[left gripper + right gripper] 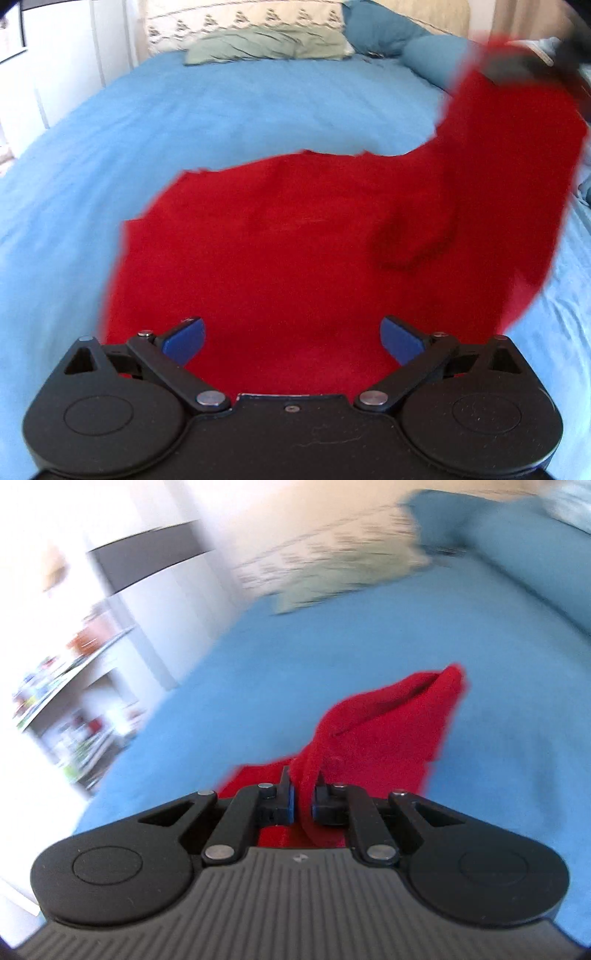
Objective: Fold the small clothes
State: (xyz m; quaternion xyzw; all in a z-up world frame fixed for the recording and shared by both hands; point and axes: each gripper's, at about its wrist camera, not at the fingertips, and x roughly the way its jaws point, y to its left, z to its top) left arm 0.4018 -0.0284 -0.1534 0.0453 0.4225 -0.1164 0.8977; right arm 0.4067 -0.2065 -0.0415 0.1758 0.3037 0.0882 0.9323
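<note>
A red garment (280, 243) lies spread on the blue bedsheet (184, 118). My left gripper (293, 341) hovers over its near edge, blue pads wide apart and nothing between them. One side of the cloth rises at the right toward a dark blurred gripper (524, 66) at the top right corner. In the right wrist view my right gripper (303, 797) is shut on a bunched edge of the red garment (384, 731), which hangs lifted off the bedsheet (258, 672). Both views are motion-blurred.
A pale green pillow (269, 44) and a patterned pillow (243, 18) lie at the head of the bed, with a blue bolster (424, 48) to their right. White shelves with small items (74, 672) stand left of the bed.
</note>
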